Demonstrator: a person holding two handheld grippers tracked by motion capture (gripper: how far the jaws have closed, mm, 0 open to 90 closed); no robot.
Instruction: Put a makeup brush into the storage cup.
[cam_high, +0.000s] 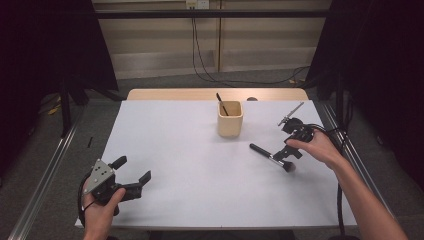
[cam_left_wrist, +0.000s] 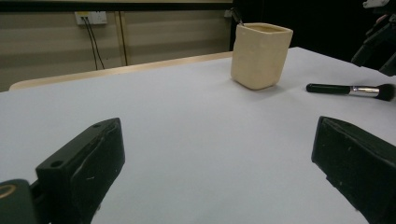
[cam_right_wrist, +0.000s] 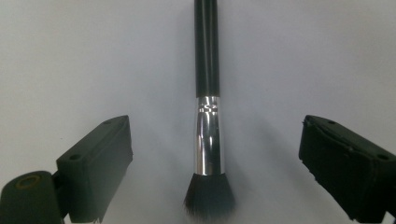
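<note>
A black makeup brush (cam_high: 271, 156) with a silver ferrule lies flat on the white table (cam_high: 190, 165), right of centre, bristles toward the person. My right gripper (cam_high: 288, 151) hovers just over its bristle end, open. In the right gripper view the brush (cam_right_wrist: 208, 135) lies between the jaws, which stand wide apart and clear of it. A cream square cup (cam_high: 230, 119) stands behind it with a thin black stick (cam_high: 221, 104) leaning inside. My left gripper (cam_high: 133, 168) rests open and empty near the front left corner, facing the cup (cam_left_wrist: 260, 55) and the brush (cam_left_wrist: 348, 89).
A pale wooden strip (cam_high: 215, 94) runs along the table's far edge. Metal rails (cam_high: 45, 185) flank both sides. Cables (cam_high: 210, 75) trail across the floor behind, and dark curtains hang at left and right. The right gripper's cable (cam_high: 342, 150) loops off the right edge.
</note>
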